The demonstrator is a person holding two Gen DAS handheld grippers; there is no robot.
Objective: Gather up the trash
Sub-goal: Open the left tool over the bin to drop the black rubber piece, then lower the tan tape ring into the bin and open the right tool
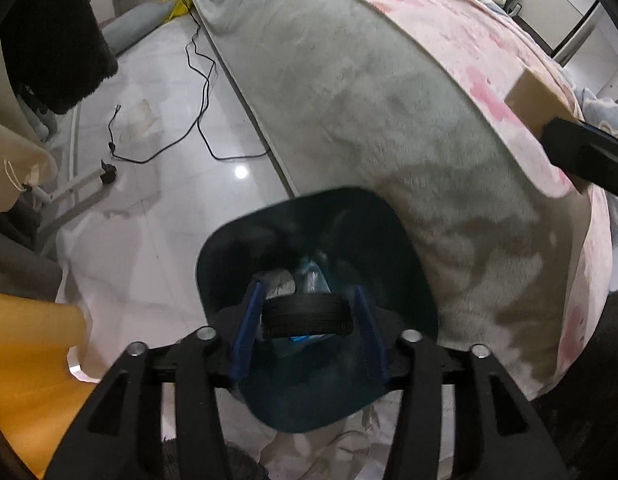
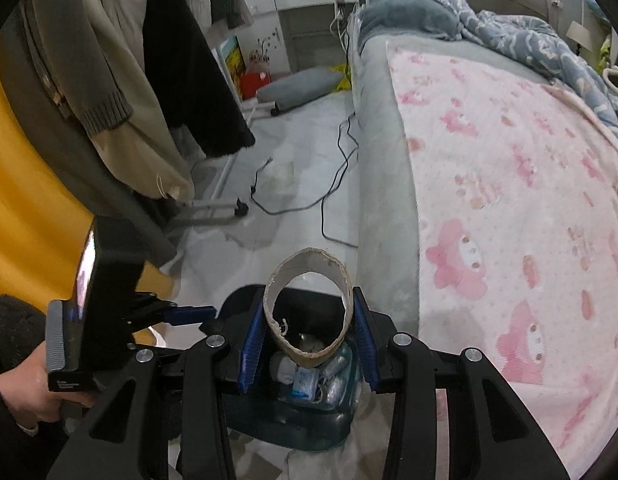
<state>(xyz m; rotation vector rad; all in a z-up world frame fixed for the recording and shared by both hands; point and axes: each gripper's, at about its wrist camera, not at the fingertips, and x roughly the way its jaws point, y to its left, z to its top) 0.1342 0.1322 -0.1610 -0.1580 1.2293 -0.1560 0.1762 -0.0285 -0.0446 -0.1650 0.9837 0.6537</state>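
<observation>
A black ring is seen between the pads of the left gripper, directly over the open bin; the jaws stand apart, a gap showing on each side of the ring, so it is not clamped. A cardboard tube is clamped across its width by the right gripper, its open end facing the camera, above the same bin. Wrappers and a small blue packet are seen lying in the bin below the tube. The left gripper's fingertips are seen just left of the right gripper, at the bin's rim. To the right of both grippers the bin is closely flanked by the grey side of the bed, topped by a pink blanket. Ahead, open tiled floor is crossed by a black cable. To the left, room is narrowed by hanging clothes.
</observation>
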